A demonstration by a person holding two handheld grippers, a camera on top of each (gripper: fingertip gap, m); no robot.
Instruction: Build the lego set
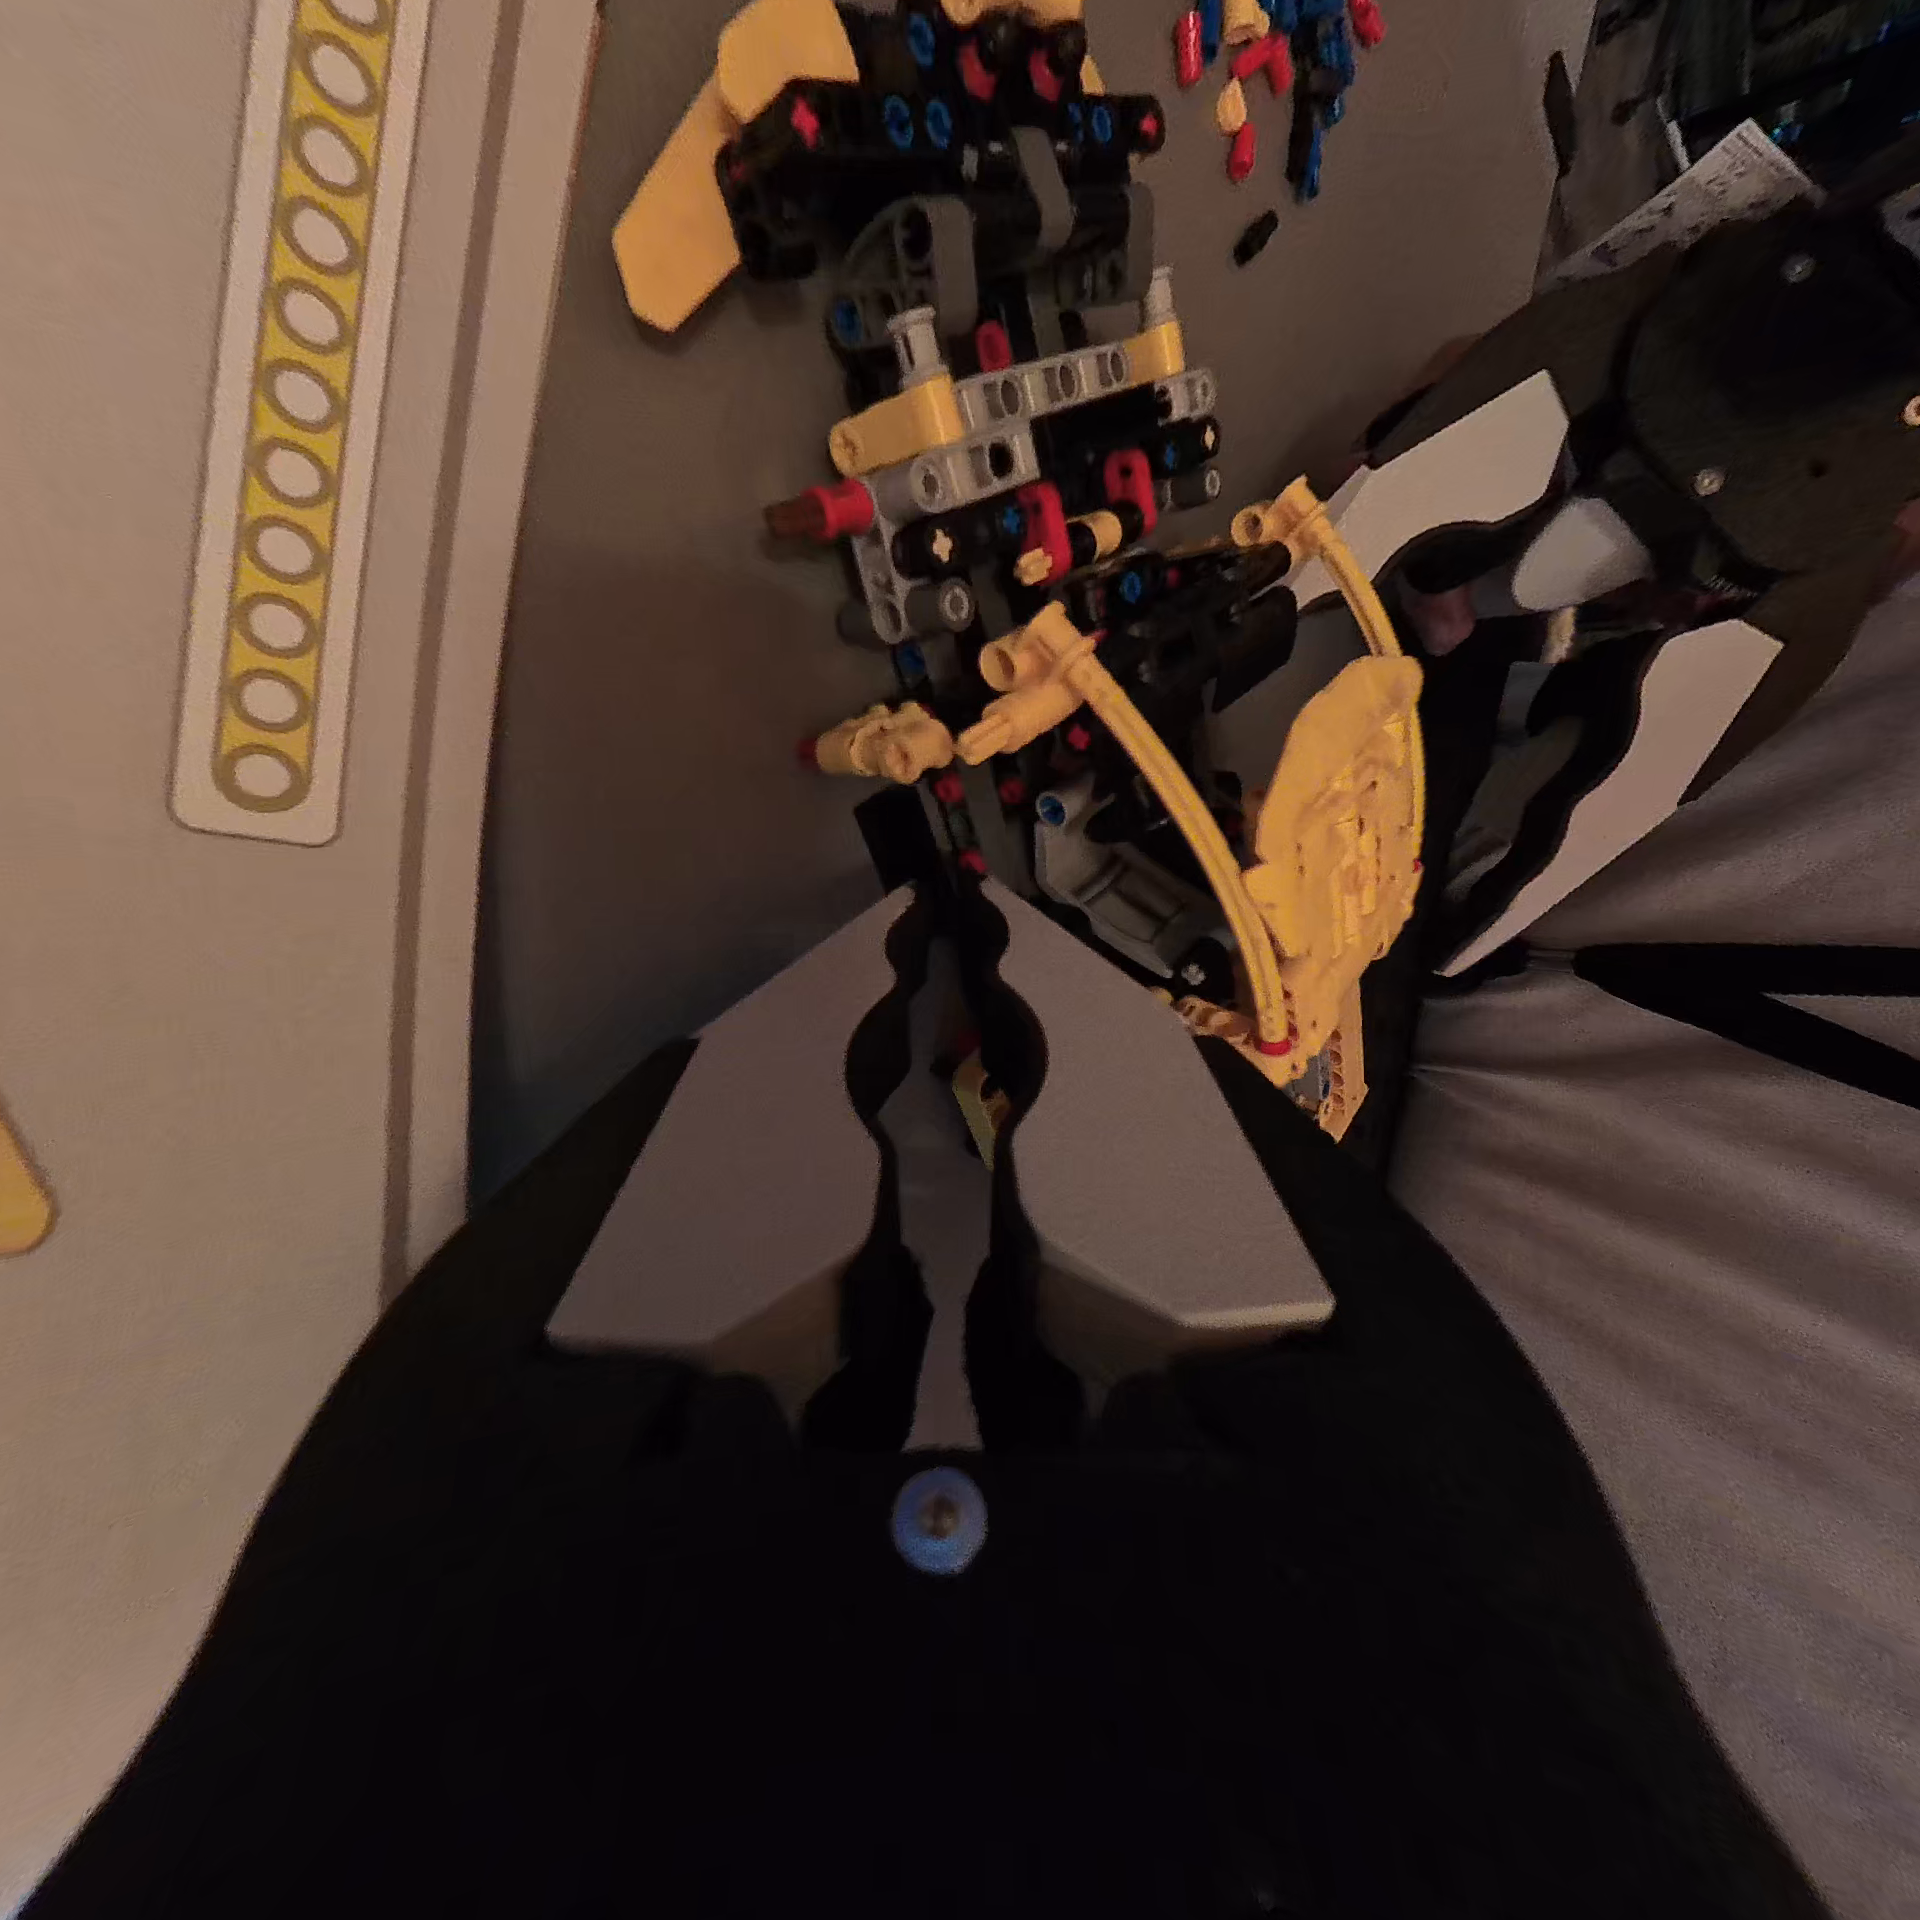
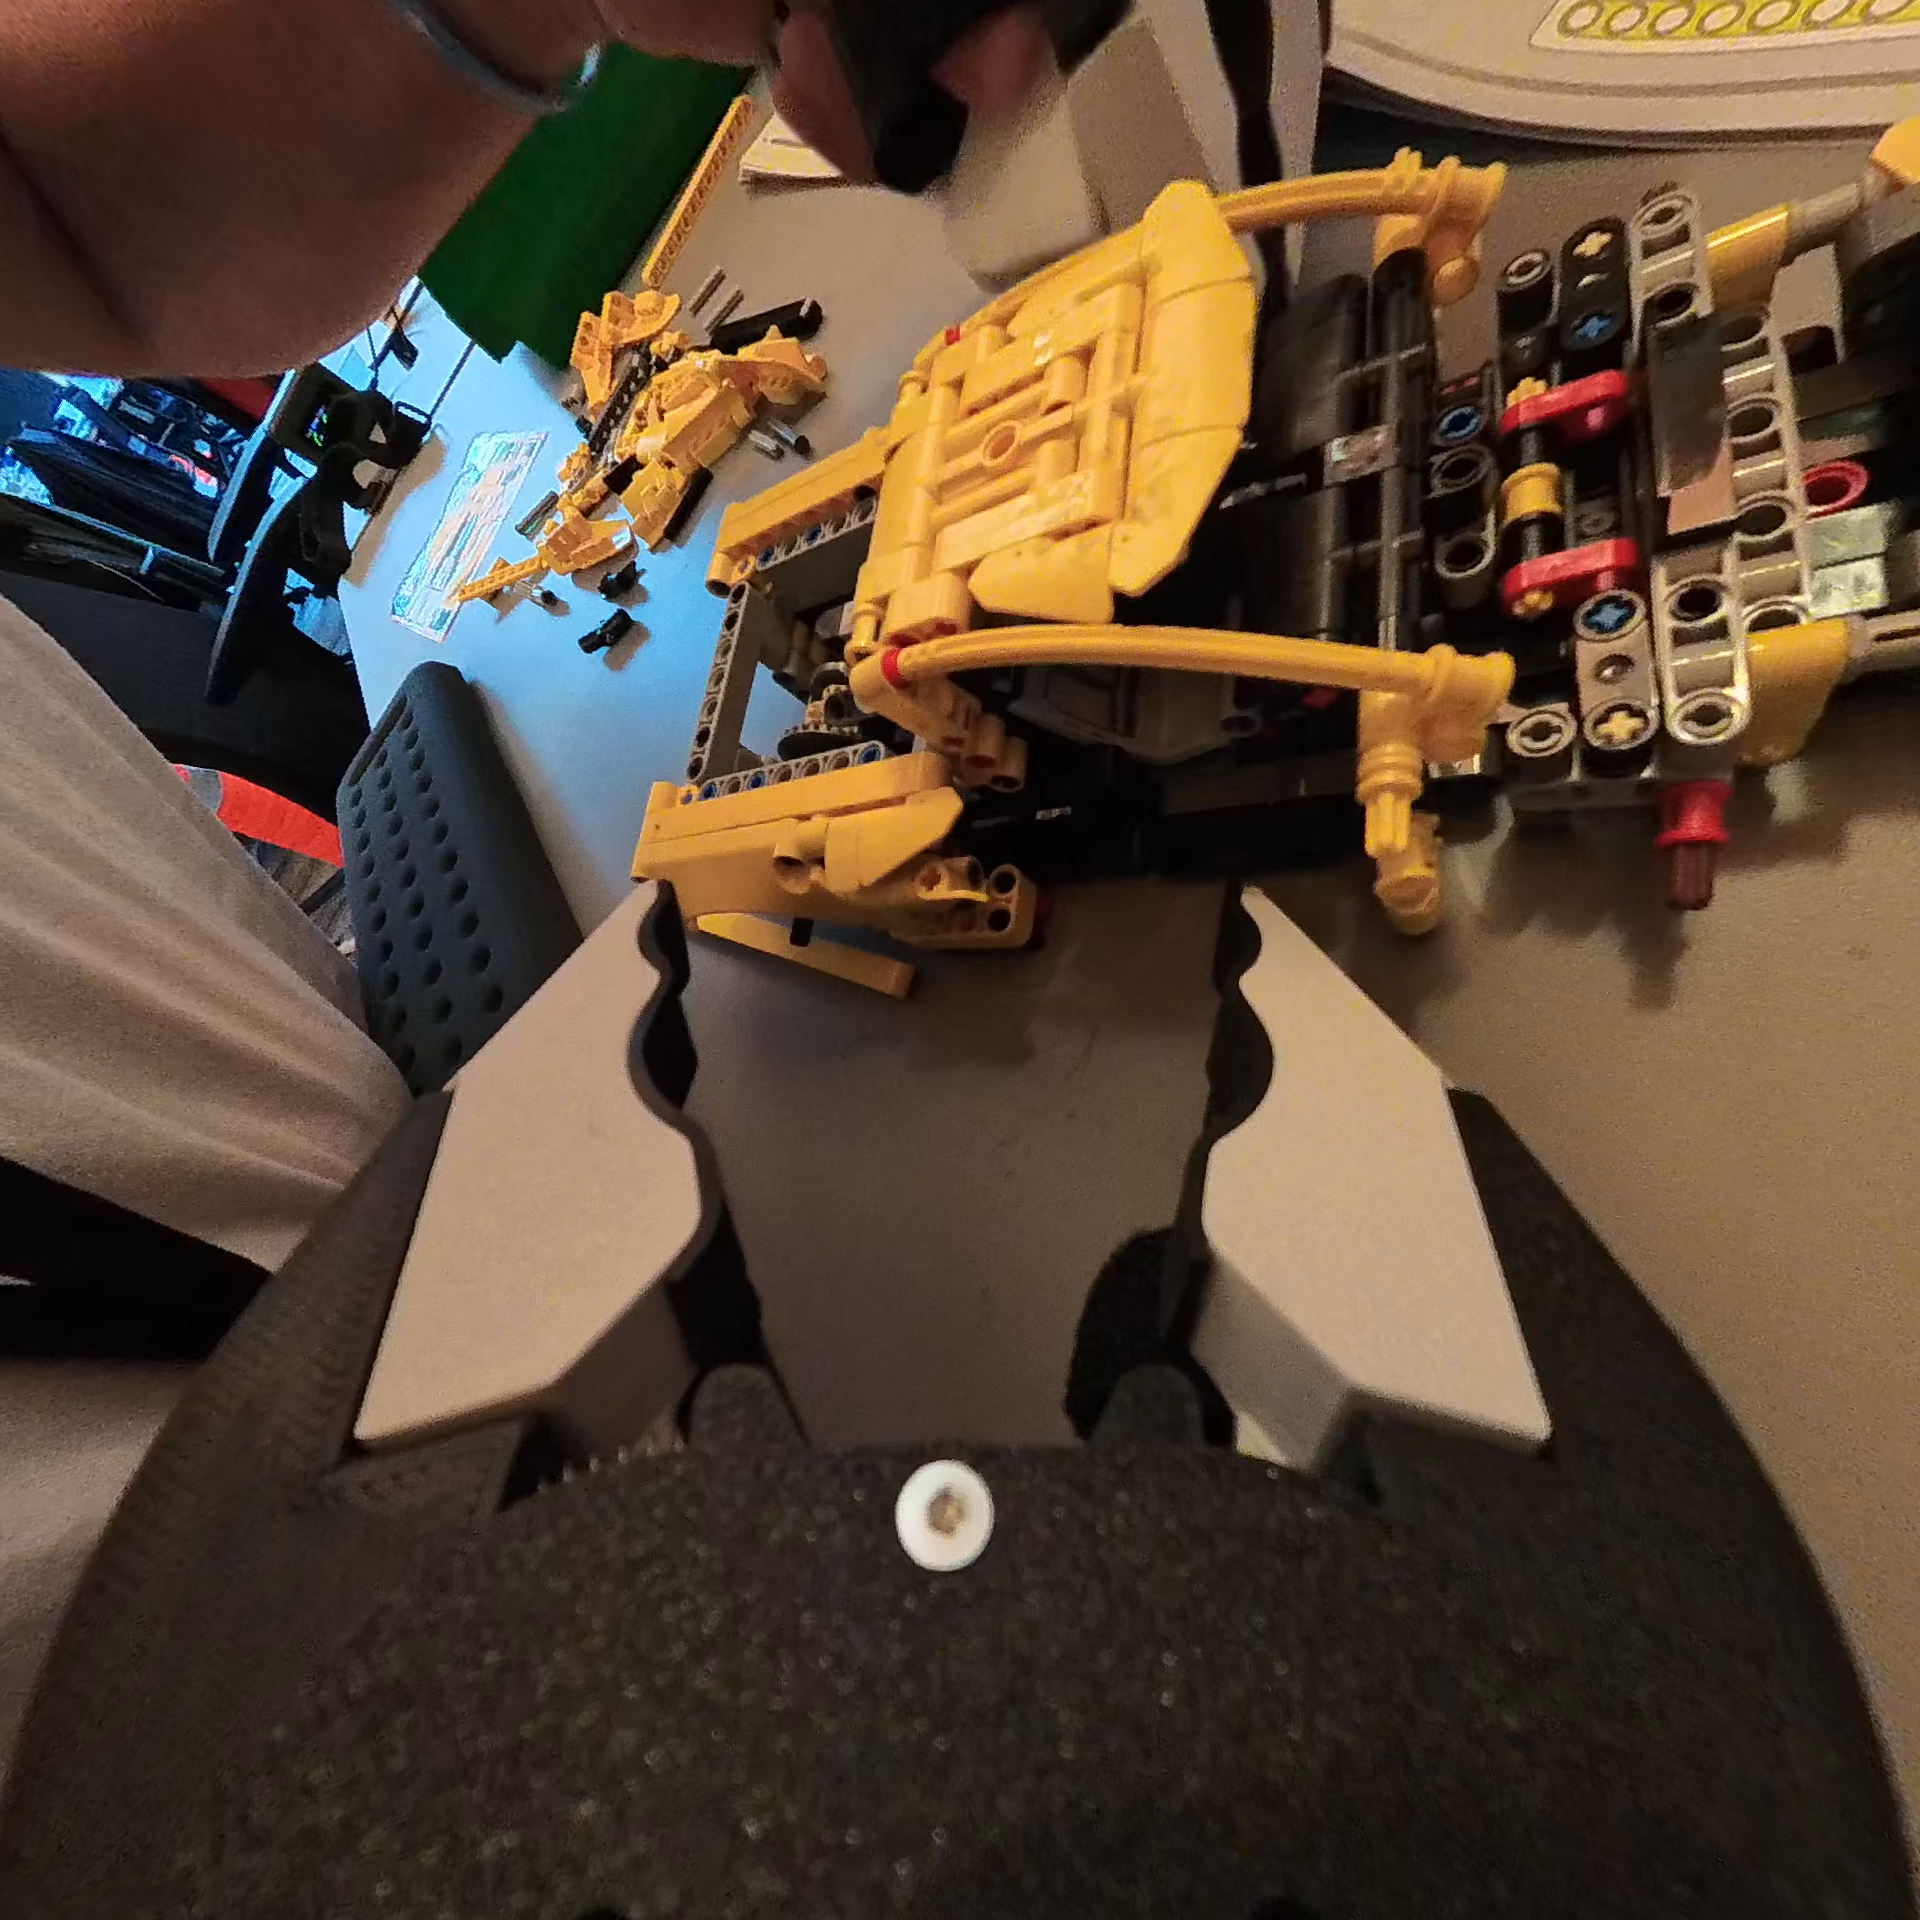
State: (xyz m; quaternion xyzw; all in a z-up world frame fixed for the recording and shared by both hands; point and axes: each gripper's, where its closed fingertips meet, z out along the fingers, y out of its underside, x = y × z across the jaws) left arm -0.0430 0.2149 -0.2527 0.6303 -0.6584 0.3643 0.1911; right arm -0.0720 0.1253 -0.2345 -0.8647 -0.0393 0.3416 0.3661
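The instruction booklet (image 1: pixel 281 416) lies at the left of the left wrist view, showing a printed yellow beam with holes; no readable writing shows on it, and its edges run out of frame. No brand marks can be made out on the lego model (image 1: pixel 1049 540), a long black, grey and yellow build lying on the grey counter (image 1: pixel 644 623). The left hand-held gripper (image 1: pixel 951 914) is nearly closed around a thin black edge at the model's near end, with a small yellow piece half hidden between its fingers; how firmly it grips is hard to tell. The right hand-held gripper (image 2: pixel 951 914) is open, empty, its tips just beside the model's yellow panel section (image 2: pixel 831 831) without clear contact. Loose red, blue and yellow pins (image 1: pixel 1268 73) lie beyond the model, cut off at the top. In the right wrist view, a pile of yellow parts (image 2: pixel 665 436) and a clear sheet (image 2: pixel 468 530) sit farther off, blurred. A person's arm (image 2: pixel 239 177) blocks the upper left corner.
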